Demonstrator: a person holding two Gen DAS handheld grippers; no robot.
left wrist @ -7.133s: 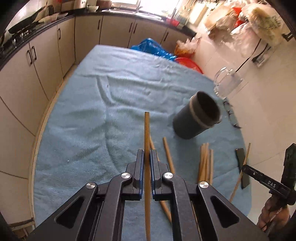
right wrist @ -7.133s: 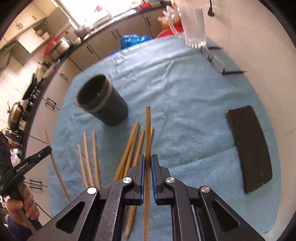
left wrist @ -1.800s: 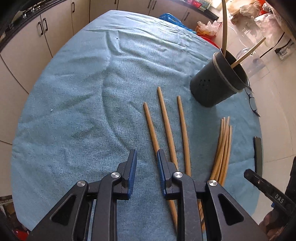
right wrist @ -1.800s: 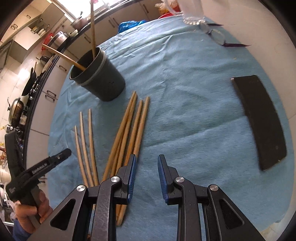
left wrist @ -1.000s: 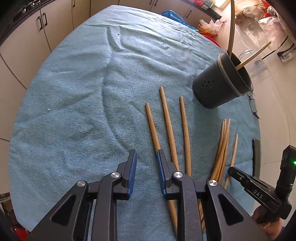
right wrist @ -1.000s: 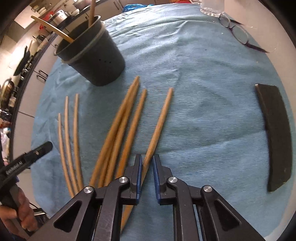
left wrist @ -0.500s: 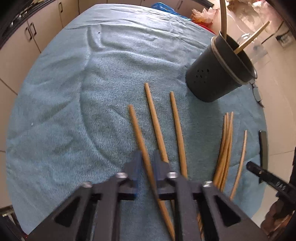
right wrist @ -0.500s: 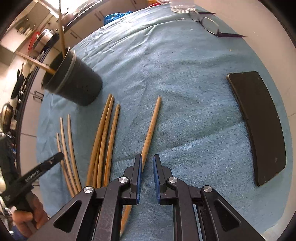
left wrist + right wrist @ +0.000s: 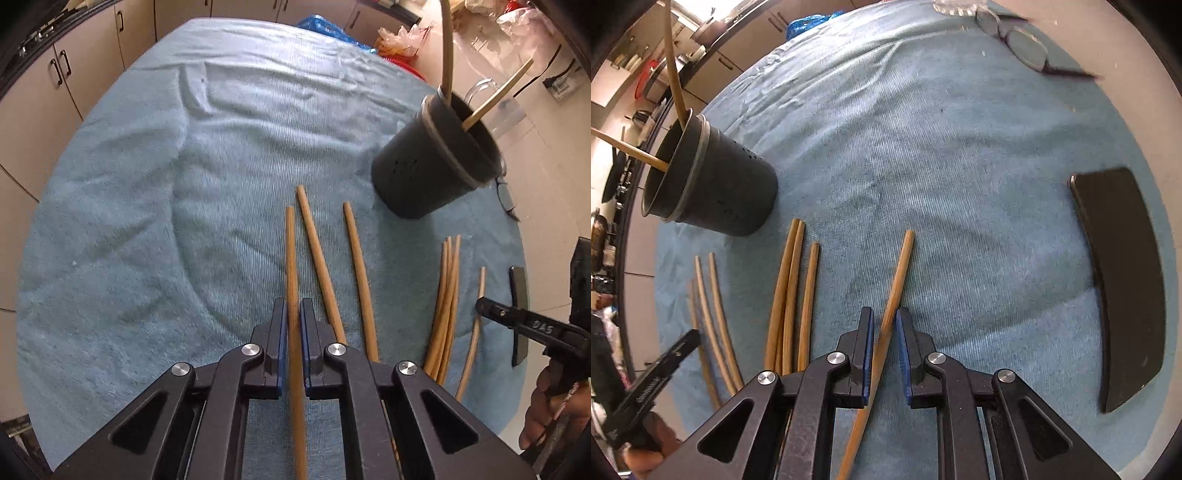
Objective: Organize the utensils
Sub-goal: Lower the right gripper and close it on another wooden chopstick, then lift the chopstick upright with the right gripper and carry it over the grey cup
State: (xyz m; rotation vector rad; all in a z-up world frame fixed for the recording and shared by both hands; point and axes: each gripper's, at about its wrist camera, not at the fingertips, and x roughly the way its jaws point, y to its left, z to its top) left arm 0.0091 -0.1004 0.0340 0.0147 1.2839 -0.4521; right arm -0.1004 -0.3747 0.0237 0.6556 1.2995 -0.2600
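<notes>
Left wrist view: the left gripper (image 9: 292, 314) is shown pointing steeply down at a blue terry towel (image 9: 147, 184) spread over the table. Its blue-padded jaws are closed on a long brown wooden chopstick (image 9: 290, 258), which runs straight ahead from between the pads. Just to the right of the jaws two further brown chopsticks (image 9: 332, 266) are laid on the cloth, roughly parallel and slightly apart. Ahead and to the right a dark grey cylindrical utensil holder (image 9: 432, 173) is seen standing upright, with two pale sticks (image 9: 495, 96) leaning out of its mouth. Farther right a tight bundle of thin chopsticks (image 9: 445, 306) is laid on the towel, and beside it a single stick is seen at the black tip of the other gripper.

Right wrist view: the right gripper (image 9: 884, 325) is likewise directed downward. Its jaws are closing, with a light brown chopstick (image 9: 899, 273) lying aslant between them; the left pad is touched, a sliver of gap is left at the right pad. To the left of the jaws three chopsticks (image 9: 794, 291) are grouped, and the holder (image 9: 713, 192) is placed ahead-left. To the right a flat black rectangular object (image 9: 1123, 273) is seen; far ahead, a pair of spectacles (image 9: 1015, 37).
</notes>
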